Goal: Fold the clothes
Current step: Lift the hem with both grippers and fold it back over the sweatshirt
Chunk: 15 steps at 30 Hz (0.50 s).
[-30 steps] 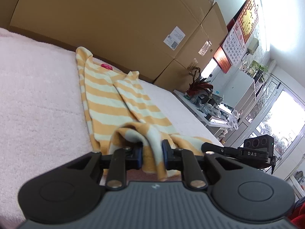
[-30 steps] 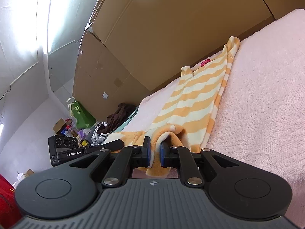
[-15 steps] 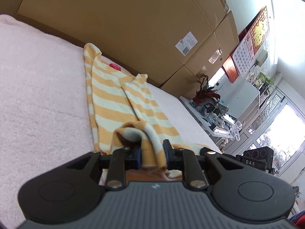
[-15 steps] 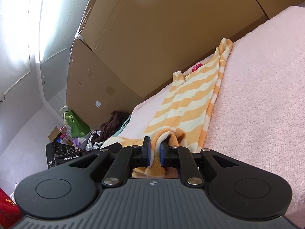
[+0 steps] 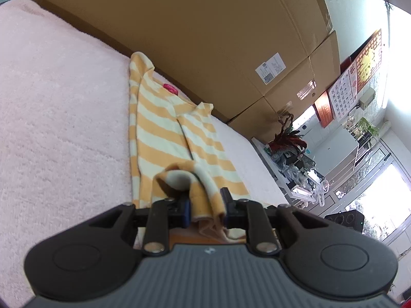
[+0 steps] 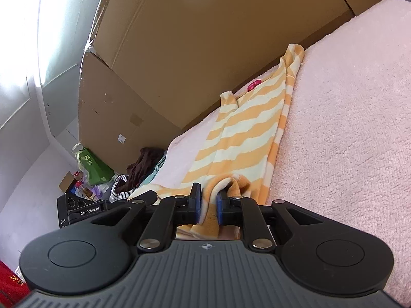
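An orange-and-cream striped garment (image 5: 164,138) (image 6: 246,133) lies stretched across a pink fluffy blanket (image 5: 56,107) (image 6: 346,133), with a pink label (image 5: 170,88) near its far neckline. My left gripper (image 5: 205,206) is shut on a bunched fold of the near hem, lifted slightly off the blanket. My right gripper (image 6: 207,206) is shut on another bunch of the same hem. In the right wrist view the other gripper (image 6: 84,209) shows at the lower left, level with mine.
Large cardboard boxes (image 5: 205,38) (image 6: 192,51) stand right behind the blanket's far edge. A pile of dark clothes (image 6: 143,164) and a green bag (image 6: 92,166) sit beyond one end of the blanket; a cluttered shelf with a plant (image 5: 290,143) lies beyond the other.
Both grippers have moved toward the garment's far end with the hem still pinched; the far neckline and boxes look closer. Each view has rolled slightly.
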Each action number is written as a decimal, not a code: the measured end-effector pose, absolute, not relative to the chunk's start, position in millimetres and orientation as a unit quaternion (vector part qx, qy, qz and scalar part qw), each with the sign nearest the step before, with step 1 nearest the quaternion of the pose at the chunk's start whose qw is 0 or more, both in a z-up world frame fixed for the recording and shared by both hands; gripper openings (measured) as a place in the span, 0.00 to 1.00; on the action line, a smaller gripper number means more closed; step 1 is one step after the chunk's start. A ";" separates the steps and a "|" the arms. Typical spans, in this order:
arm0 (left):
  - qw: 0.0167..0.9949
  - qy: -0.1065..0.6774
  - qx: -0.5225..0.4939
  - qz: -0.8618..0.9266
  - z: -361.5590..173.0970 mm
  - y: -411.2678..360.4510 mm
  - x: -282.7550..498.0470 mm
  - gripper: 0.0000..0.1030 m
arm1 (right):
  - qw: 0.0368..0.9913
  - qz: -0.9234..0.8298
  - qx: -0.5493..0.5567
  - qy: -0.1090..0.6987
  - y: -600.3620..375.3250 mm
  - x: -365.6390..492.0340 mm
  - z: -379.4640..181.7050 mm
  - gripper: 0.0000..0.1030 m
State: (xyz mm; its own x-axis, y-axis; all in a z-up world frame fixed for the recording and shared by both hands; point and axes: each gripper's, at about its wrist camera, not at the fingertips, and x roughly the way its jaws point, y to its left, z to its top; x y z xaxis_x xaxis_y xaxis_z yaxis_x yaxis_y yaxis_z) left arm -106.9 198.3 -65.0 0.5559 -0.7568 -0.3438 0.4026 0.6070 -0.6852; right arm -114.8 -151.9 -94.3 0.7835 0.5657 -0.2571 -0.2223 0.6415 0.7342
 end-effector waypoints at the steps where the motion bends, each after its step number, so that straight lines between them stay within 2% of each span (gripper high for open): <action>1: 0.836 0.322 -0.280 -0.344 -65.5 198.6 -106.2 0.17 | 0.872 0.224 0.361 0.243 -152.7 -113.0 -94.3 0.14; 6: 0.844 0.324 -0.271 -0.331 -64.0 196.2 -104.7 0.17 | 0.876 0.216 0.348 0.253 -151.5 -109.8 -89.7 0.14; 8: 0.850 0.323 -0.260 -0.325 -61.2 192.7 -103.6 0.21 | 0.881 0.212 0.339 0.253 -149.9 -109.6 -86.0 0.14; 15: 0.848 0.326 -0.268 -0.320 -61.8 191.7 -97.0 0.28 | 0.882 0.197 0.346 0.253 -150.7 -104.6 -82.5 0.24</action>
State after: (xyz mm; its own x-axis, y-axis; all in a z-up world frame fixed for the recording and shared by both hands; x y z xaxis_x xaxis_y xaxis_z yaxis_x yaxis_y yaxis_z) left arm -97.0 191.7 -61.8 0.5834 -0.7174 -0.3808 0.3683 0.6516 -0.6632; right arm -104.6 -150.7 -82.5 0.7942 0.5219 -0.3110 -0.1715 0.6837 0.7093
